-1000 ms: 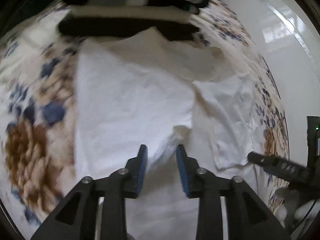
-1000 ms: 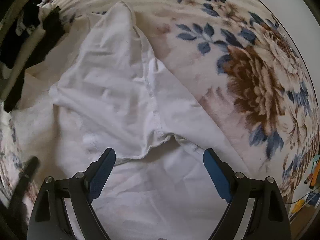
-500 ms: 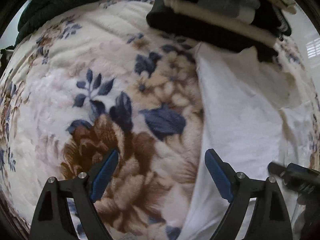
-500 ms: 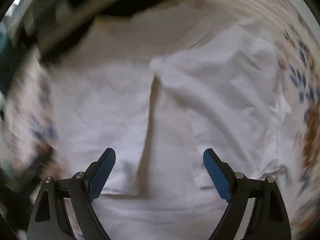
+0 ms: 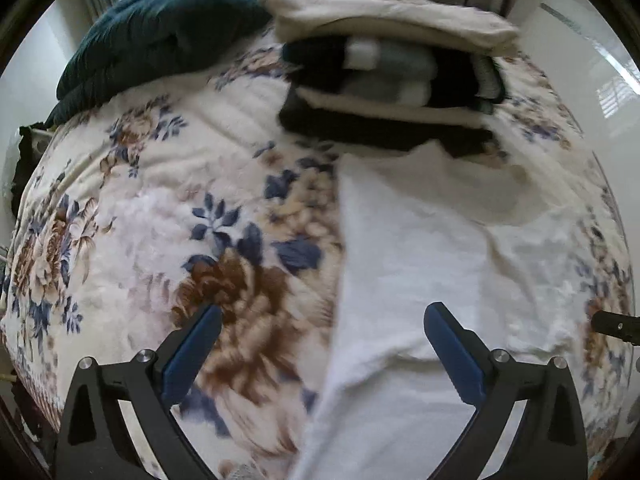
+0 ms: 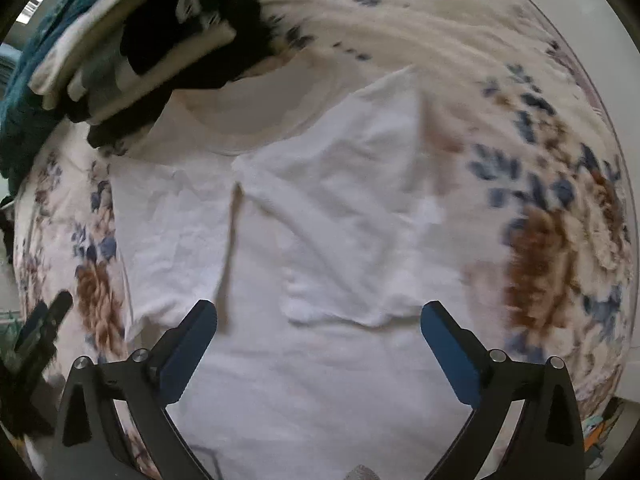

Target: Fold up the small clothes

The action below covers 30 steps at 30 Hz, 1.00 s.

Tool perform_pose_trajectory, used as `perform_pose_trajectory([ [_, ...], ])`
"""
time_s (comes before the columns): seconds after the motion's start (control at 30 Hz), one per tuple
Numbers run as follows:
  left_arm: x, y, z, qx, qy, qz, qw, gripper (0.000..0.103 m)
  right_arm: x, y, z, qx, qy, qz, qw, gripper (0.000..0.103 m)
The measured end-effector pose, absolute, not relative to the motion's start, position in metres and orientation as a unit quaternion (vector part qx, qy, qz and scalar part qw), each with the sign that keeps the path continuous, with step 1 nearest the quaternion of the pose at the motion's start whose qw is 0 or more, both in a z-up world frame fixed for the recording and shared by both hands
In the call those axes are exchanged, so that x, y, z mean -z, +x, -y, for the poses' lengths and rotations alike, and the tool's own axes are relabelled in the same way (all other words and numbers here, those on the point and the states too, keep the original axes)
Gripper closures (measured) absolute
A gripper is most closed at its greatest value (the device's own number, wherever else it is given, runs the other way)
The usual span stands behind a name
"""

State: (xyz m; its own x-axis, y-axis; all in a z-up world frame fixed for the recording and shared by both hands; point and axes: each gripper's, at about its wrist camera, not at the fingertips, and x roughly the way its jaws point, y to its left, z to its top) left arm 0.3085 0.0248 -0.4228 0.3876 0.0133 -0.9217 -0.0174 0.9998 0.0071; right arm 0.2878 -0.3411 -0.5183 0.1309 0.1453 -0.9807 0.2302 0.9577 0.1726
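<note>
Floral blanket [image 5: 152, 208] bears white shirt [image 6: 320, 240]; both claws spread.

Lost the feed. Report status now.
Left gripper open, empty. Right gripper open, empty. White shirt flat on floral blanket, sides folded in. Folded clothes stack touching collar end.

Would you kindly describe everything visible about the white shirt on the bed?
The white shirt is soft, wrinkled cloth lying flat on the floral blanket, its right side folded inward over the body, leaving a crease. Its collar end meets the stack of folded clothes. Both sets of jaws stand open above it, touching nothing.
</note>
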Motion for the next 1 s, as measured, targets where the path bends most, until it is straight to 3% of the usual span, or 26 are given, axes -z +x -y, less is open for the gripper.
perform_pose_trajectory([
  [0.23, 0.408, 0.226, 0.090, 0.033, 0.002, -0.601, 0.799, 0.000, 0.504, 0.222, 0.436, 0.008, 0.129, -0.688, 0.714, 0.000],
  [0.53, 0.508, 0.098, 0.267, 0.119, -0.121, -0.751, 0.638, 0.003, 0.520, 0.174, 0.575, 0.022, 0.111, -0.718, 0.687, 0.000],
  [0.63, 0.549, 0.078, 0.308, 0.121, -0.125, -0.785, 0.595, 0.020, 0.533, 0.176, 0.605, 0.032, 0.117, -0.717, 0.686, 0.000],
  [0.8, 0.581, 0.064, 0.335, 0.087, -0.078, -0.784, 0.610, 0.087, 0.556, 0.195, 0.619, 0.025, 0.130, -0.714, 0.687, 0.002],
  [0.83, 0.577, 0.064, 0.330, 0.085, -0.090, -0.778, 0.617, 0.097, 0.560, 0.201, 0.617, 0.021, 0.134, -0.713, 0.687, 0.002],
  [1.0, 0.532, 0.062, 0.288, 0.082, -0.118, -0.736, 0.661, 0.100, 0.575, 0.247, 0.591, -0.041, 0.169, -0.700, 0.693, 0.006],
])
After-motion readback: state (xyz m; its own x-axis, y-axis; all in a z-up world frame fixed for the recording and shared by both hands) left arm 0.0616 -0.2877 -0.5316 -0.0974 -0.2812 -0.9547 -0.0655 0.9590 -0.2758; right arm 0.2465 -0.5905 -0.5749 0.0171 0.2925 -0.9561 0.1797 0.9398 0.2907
